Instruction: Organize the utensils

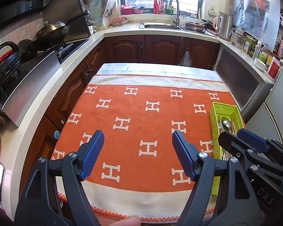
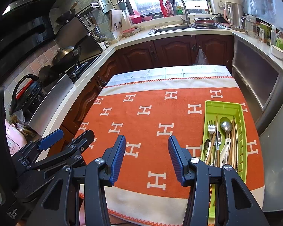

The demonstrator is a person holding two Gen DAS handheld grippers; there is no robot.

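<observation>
Here the utensils (image 2: 219,141), forks, spoons and chopsticks, lie together in a green tray (image 2: 242,113) at the right edge of the orange cloth (image 2: 141,128) on the worktop. Both the left tongs (image 1: 137,150) and right tongs (image 2: 146,154) hover over bare cloth, gaping and empty.

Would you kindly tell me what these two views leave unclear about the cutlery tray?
- Left wrist view: the right gripper covers most of the green tray.
- Right wrist view: the right gripper covers the utensil handles' near ends.
- Neither view shows the chopsticks clearly enough to count.
</observation>
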